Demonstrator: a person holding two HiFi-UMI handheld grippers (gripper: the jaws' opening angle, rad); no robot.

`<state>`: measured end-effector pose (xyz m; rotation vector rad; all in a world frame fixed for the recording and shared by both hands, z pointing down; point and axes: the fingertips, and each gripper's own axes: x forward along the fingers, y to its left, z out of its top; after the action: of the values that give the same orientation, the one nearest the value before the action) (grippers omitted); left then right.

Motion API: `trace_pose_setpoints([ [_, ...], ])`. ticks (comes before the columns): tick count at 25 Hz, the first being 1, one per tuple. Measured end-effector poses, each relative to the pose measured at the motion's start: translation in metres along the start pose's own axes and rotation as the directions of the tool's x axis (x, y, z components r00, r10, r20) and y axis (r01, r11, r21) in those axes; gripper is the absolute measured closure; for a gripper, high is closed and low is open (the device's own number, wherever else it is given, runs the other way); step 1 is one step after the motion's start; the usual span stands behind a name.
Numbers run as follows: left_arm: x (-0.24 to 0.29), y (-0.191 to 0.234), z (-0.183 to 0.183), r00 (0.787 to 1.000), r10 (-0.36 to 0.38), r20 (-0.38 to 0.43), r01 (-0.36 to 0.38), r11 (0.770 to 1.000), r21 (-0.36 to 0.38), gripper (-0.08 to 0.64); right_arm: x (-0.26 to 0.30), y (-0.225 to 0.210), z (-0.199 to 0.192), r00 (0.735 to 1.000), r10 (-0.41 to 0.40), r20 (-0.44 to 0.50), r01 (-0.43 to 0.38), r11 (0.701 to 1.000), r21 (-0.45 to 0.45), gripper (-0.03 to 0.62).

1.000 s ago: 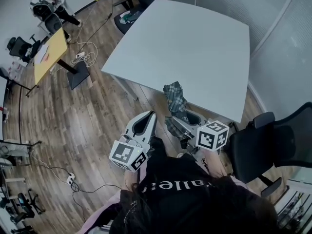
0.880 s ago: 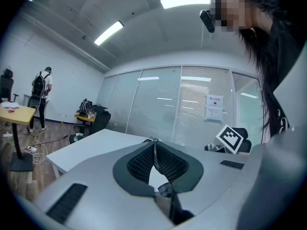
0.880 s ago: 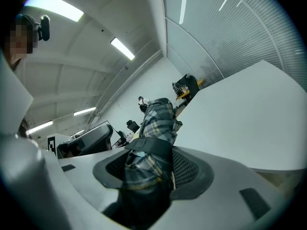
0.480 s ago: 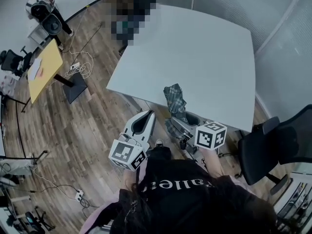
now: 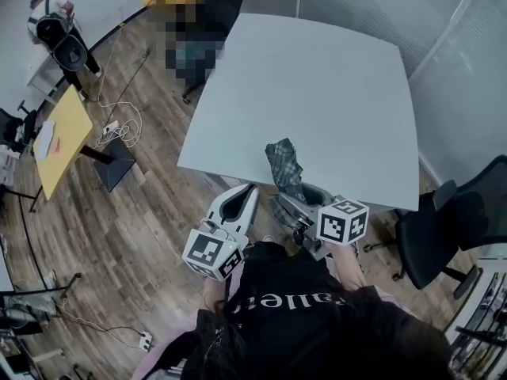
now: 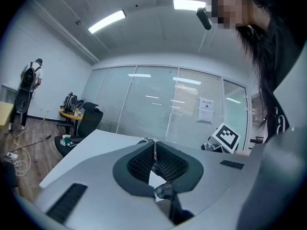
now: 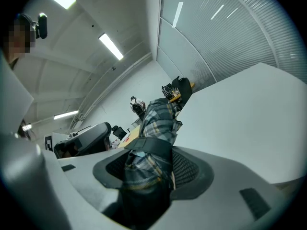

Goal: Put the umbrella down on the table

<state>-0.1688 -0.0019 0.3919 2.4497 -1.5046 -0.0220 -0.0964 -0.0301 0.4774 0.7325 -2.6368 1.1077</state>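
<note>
The big pale table (image 5: 317, 93) fills the space in front of the person, its top bare apart from what is being brought to it. The folded plaid umbrella (image 5: 283, 165) pokes out over the near edge, strap wrapped round it. It looks raised rather than resting, so I'd say the carry is nearly done, with the lowering and release left. The right gripper (image 5: 295, 204) clamps the umbrella's lower part between its pads. The left gripper (image 6: 154, 150) has its jaws pressed together on nothing, beside the table edge.
</note>
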Motion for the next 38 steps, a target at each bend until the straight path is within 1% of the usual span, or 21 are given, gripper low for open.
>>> trace_pose_setpoints([
  [5,0.006,0.012,-0.002,1.0,-0.024,-0.007,0.024,0.999,-0.031,0.531,0.003,-0.006,0.006,0.999,-0.046,0.002,0.046,0.999,0.005,0.354],
  [11,0.025,0.015,-0.008,0.998,-0.05,-0.026,0.049,0.998,-0.049,0.531,0.002,-0.028,0.02,0.996,-0.086,0.018,0.085,0.996,0.028,0.354],
  [15,0.04,0.023,-0.006,0.999,-0.041,-0.034,0.04,0.998,-0.046,0.531,0.006,-0.05,0.039,0.994,-0.1,0.036,0.099,0.994,0.042,0.354],
  [19,0.062,0.041,-0.006,0.999,-0.02,-0.046,0.017,0.999,-0.044,0.531,0.018,-0.077,0.059,0.992,-0.116,0.047,0.113,0.992,0.051,0.354],
  [23,0.1,0.063,0.0,0.999,-0.003,-0.051,0.001,0.999,-0.043,0.531,0.035,-0.111,0.086,0.992,-0.122,0.037,0.12,0.992,0.047,0.354],
  [26,0.158,0.08,0.01,0.998,0.016,-0.059,-0.019,0.999,-0.04,0.531,0.049,-0.161,0.127,0.991,-0.13,0.019,0.129,0.991,0.034,0.354],
  [28,0.182,0.087,0.014,0.998,0.023,-0.066,-0.025,0.999,-0.037,0.531,0.055,-0.186,0.145,0.99,-0.143,0.012,0.143,0.99,0.024,0.354],
  [30,0.18,0.09,0.015,0.997,0.019,-0.071,-0.022,0.999,-0.033,0.531,0.057,-0.191,0.148,0.987,-0.162,0.011,0.162,0.987,0.012,0.354],
  [35,0.145,0.092,0.016,0.997,0.006,-0.073,-0.008,0.999,-0.031,0.531,0.06,-0.192,0.139,0.973,-0.232,0.0,0.232,0.971,-0.049,0.354],
  [36,0.143,0.093,0.015,0.997,0.008,-0.076,-0.01,1.0,-0.028,0.531,0.063,-0.2,0.138,0.969,-0.249,-0.008,0.248,0.967,-0.067,0.354],
  [38,0.154,0.096,0.013,0.996,0.019,-0.086,-0.021,1.0,-0.022,0.531,0.071,-0.228,0.144,0.961,-0.273,-0.031,0.27,0.959,-0.093,0.354],
])
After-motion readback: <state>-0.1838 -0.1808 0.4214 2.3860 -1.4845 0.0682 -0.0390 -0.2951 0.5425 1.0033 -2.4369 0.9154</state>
